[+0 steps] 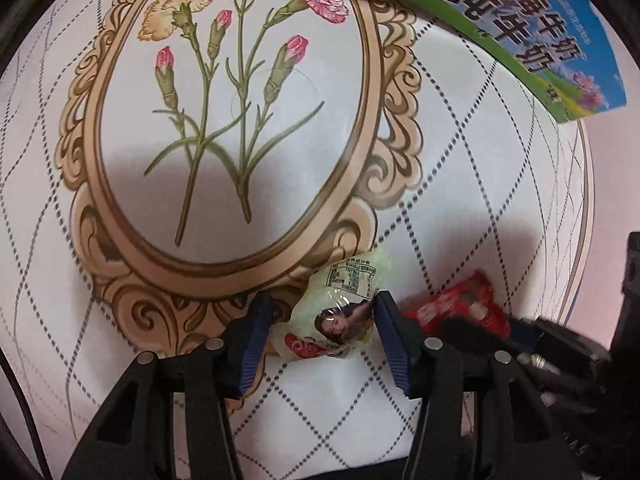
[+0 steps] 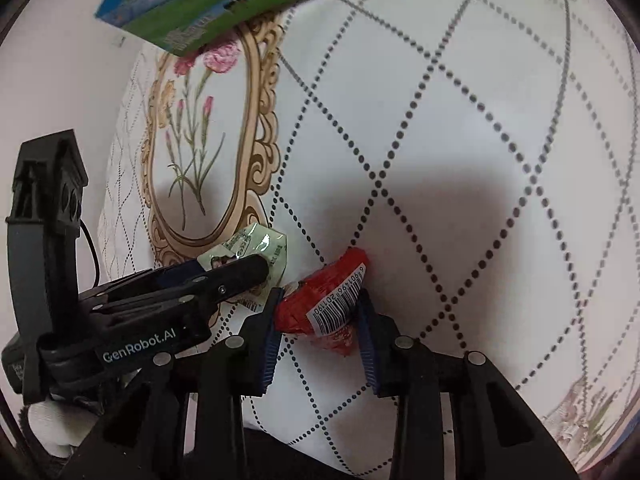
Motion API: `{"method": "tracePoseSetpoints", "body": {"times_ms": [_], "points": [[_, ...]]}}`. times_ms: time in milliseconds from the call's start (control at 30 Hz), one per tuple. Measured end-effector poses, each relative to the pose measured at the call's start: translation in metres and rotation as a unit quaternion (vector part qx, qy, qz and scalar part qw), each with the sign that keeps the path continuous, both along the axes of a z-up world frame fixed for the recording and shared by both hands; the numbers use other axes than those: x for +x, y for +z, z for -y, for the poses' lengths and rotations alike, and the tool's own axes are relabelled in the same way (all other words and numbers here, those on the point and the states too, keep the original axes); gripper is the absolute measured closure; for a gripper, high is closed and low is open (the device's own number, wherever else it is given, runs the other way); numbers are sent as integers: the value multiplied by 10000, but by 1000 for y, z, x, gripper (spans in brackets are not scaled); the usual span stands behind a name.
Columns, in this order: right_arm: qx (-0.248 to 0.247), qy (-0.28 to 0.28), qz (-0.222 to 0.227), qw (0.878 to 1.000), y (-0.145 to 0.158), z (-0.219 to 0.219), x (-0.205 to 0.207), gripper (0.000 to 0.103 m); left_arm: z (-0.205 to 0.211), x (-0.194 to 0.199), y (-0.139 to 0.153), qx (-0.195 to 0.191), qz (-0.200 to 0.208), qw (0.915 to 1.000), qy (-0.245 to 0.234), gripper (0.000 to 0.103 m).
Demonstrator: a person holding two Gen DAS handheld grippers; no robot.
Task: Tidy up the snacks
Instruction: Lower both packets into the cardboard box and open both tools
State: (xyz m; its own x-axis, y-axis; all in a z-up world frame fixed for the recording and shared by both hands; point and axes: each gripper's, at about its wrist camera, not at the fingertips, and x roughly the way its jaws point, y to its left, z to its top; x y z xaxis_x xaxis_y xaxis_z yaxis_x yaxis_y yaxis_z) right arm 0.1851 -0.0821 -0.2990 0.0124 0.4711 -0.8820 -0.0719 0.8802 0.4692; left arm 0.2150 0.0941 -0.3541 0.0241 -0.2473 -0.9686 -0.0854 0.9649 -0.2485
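I have my left gripper point(image 1: 320, 322) squeezed on the pale green snack point(image 1: 334, 312) and my right gripper point(image 2: 318, 314) squeezed on the red snack point(image 2: 320, 300), both over the tablecloth point(image 2: 480, 160) near its flower frame; I should lift them slowly and keep squeezing

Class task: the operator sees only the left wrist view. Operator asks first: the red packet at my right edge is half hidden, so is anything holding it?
Observer: Yes, the right gripper is shut on the red packet.
Operator: Any marking on it?
Observer: A white barcode label faces the right camera.
Operator: How does my left gripper look from there?
Observer: Seen side-on, shut on the pale green packet, printed "GenRobot.AI".
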Motion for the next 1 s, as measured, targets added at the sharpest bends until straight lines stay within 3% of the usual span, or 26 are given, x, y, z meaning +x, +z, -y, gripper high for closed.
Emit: {"method": "tracePoseSetpoints", "body": {"times_ms": [367, 667, 867, 1000], "points": [[393, -505, 573, 9963, 63, 39, 13, 67, -21, -8, 60, -297, 319, 9990, 62, 57], [743, -869, 1412, 9834, 144, 80, 63, 67, 0, 69, 175, -899, 1273, 9877, -138, 57], [547, -1097, 1967, 9728, 185, 101, 130, 67, 33, 155, 215, -394, 1853, 9814, -307, 57], [186, -1241, 2010, 9715, 184, 113, 185, 67, 26, 211, 208, 16, 1762, 9840, -280, 57]]}}
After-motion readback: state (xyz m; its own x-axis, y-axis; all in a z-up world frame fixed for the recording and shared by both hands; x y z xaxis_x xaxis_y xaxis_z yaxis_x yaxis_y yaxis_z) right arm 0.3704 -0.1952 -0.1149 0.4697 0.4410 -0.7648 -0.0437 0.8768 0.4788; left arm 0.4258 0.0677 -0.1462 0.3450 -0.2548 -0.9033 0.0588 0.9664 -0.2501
